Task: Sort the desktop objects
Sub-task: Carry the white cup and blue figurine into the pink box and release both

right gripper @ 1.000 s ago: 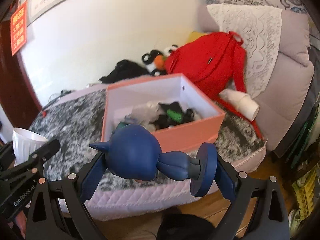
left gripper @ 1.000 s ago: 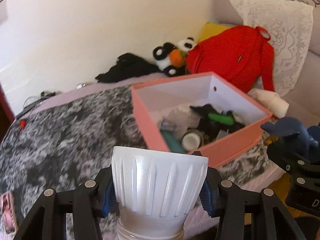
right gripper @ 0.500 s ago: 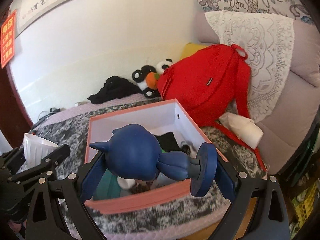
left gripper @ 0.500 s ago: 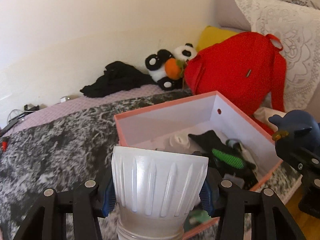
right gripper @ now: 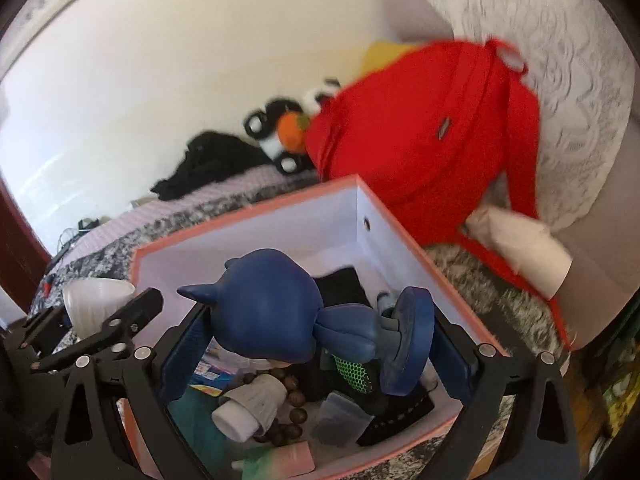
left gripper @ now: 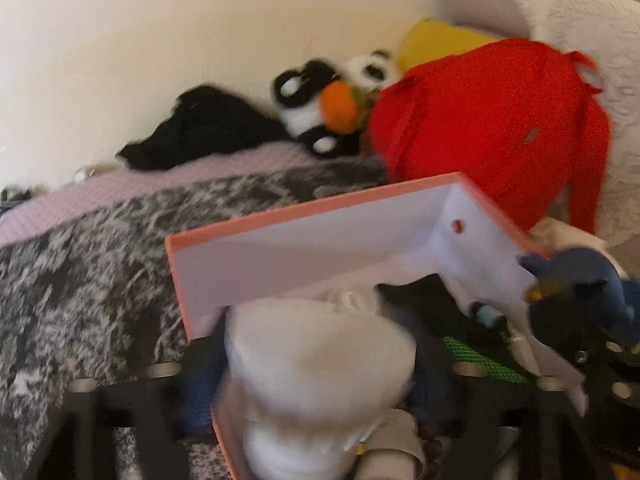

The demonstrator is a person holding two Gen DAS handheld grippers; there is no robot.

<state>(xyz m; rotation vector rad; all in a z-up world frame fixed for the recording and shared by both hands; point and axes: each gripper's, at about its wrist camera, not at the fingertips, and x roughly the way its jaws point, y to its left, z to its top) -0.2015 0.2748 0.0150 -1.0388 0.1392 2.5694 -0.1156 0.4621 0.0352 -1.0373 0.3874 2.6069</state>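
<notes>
The box (right gripper: pixel 404 240) rests on the blanket (left gripper: pixel 80 280) covering the bed. Behind the box, the backpack (right gripper: pixel 432 136) leans against the pillow (right gripper: pixel 560 80). Left of the backpack lies the plush panda (left gripper: pixel 320 96), then the clothing heap (left gripper: pixel 200 132), along the wall.

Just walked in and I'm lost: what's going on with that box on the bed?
A person is sorting loose items into the pink box. The left gripper is opening around a white bulb over the box. The right gripper holds a blue figurine above the clutter inside.
</notes>
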